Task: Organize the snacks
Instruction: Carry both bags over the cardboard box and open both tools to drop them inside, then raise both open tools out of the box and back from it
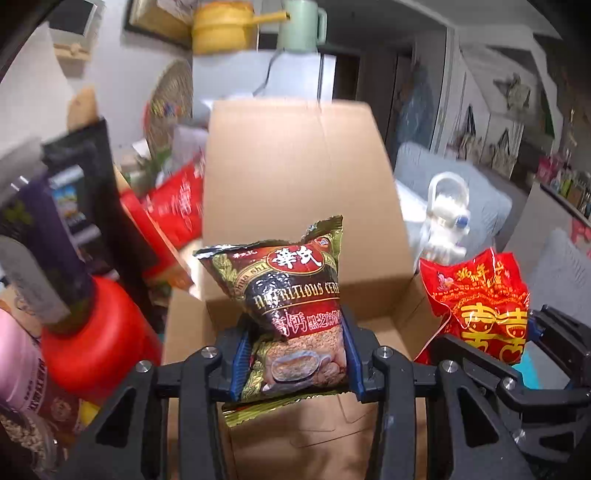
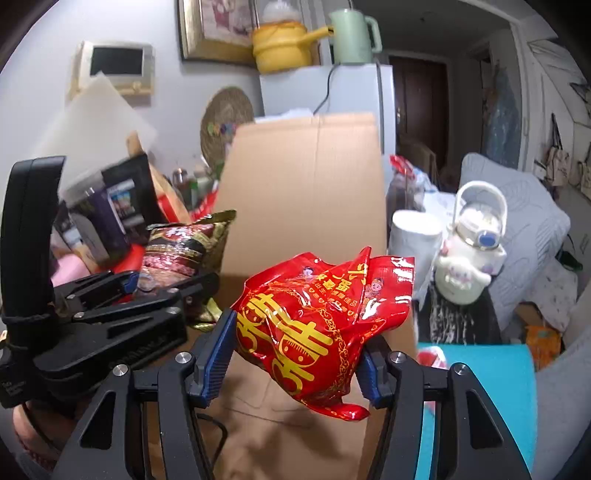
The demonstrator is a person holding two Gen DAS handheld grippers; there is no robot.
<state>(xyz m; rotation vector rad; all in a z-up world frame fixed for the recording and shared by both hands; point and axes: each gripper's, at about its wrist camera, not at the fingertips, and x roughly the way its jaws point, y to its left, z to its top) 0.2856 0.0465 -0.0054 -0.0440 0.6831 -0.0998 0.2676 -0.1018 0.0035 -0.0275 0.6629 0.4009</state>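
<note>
Two snacks in transit, none boxed: left gripper [image 1: 295, 354] pinches cereal packet [image 1: 291, 306], right gripper [image 2: 295, 354] pinches red sweet bag [image 2: 317, 325], both over the open cardboard box [image 1: 295, 177].

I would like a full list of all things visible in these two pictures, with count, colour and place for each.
cereal packet: 1, dark brown and gold, between the left gripper's pads
red snack bag: 1, red with gold print, between the right gripper's pads
cardboard box: 1, brown, open, ahead of both grippers
yellow pot: 1, yellow, on the fridge
kettle: 1, pale green, beside the pot
fridge: 1, white, behind the box
left gripper: 1, black, blue pads
right gripper: 1, black, blue pads
</note>
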